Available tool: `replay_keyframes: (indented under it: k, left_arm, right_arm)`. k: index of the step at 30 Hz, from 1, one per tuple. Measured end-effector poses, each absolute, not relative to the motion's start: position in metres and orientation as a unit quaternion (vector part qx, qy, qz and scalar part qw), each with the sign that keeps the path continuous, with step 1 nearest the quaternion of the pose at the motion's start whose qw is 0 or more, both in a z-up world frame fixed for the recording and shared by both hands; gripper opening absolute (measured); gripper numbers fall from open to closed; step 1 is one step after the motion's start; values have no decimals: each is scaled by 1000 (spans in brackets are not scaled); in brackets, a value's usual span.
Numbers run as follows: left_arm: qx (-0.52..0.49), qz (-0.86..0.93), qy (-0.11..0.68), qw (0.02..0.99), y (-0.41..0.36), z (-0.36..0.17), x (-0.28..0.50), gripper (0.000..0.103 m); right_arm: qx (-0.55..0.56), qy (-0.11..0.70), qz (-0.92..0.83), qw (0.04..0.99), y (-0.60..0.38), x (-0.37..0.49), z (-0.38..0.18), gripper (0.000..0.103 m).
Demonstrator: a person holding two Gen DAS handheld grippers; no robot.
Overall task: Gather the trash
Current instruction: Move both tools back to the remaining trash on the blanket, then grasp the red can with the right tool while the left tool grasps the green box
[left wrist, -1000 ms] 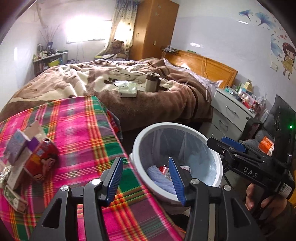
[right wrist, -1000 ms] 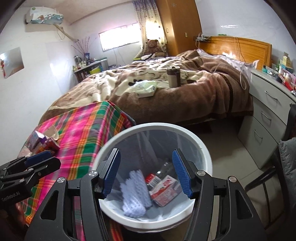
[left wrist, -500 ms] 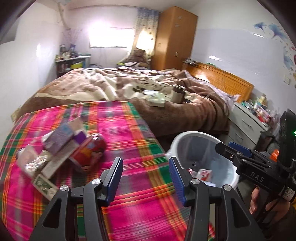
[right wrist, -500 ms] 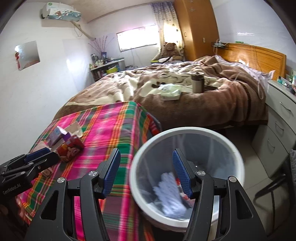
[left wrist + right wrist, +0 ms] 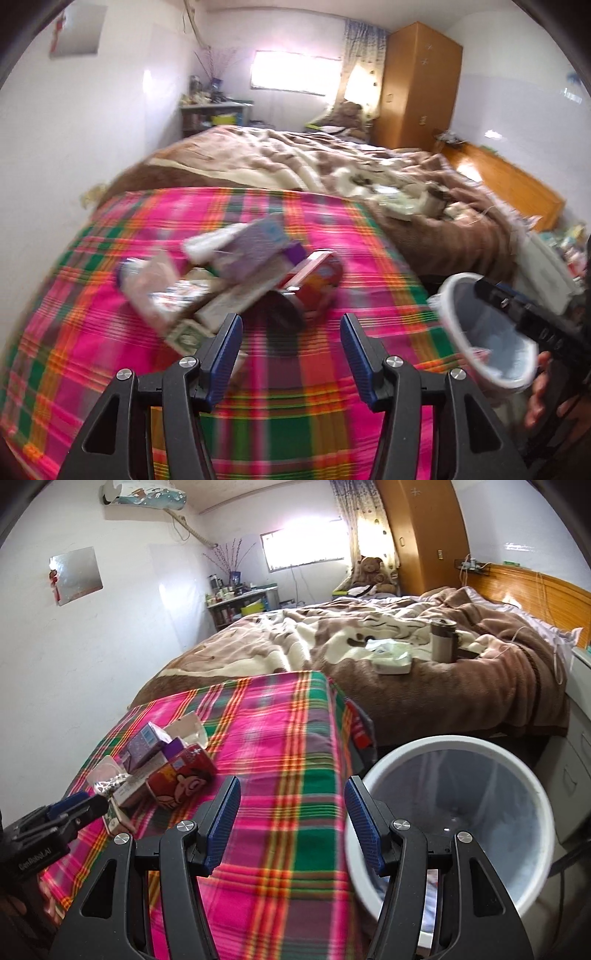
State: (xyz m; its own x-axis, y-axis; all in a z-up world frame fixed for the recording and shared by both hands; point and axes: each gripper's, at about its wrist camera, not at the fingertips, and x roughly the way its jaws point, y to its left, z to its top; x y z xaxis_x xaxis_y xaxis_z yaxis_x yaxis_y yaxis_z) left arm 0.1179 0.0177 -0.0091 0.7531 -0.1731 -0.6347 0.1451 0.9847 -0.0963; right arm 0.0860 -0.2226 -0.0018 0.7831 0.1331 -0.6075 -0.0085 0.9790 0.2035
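Observation:
A pile of trash lies on the plaid cloth (image 5: pixel 295 417): a red cartoon carton (image 5: pixel 316 280), a purple box (image 5: pixel 255 245), a foil wrapper (image 5: pixel 177 295) and a banknote-like paper (image 5: pixel 186 338). My left gripper (image 5: pixel 290 349) is open and empty, just short of the pile. My right gripper (image 5: pixel 293 821) is open and empty over the cloth's right edge, beside the white trash bin (image 5: pixel 532 786). The pile also shows in the right wrist view, with the red carton (image 5: pixel 181 781) and purple box (image 5: pixel 146 746). The bin (image 5: pixel 452 317) shows at the right of the left wrist view.
A bed with a brown blanket (image 5: pixel 369 646) stands behind the table, with a tissue pack (image 5: pixel 391 659) and a tumbler (image 5: pixel 443 640) on it. A drawer unit (image 5: pixel 580 746) is at the right. A wooden wardrobe (image 5: pixel 417 85) stands at the back.
My left gripper has swung left from over the bin to face the trash pile. My right gripper has shifted left, so the bin now sits at its right side.

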Motion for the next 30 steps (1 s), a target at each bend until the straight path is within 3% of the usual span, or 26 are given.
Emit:
replay_keyframes:
  k: [12,23,30]
  left_arm:
    - [-74,-50,387,918,66,-41,135,70]
    - [-121,-37,435,891,81,-72,159,70]
    - [-94,-25,444,891,85,-81,158,70]
  right_arm:
    - [95,359,70,926,-177,120,-14,60]
    - [99,397,81,909,-143,158,-26,60]
    - [99,413,96,900,-120,177,-30,60]
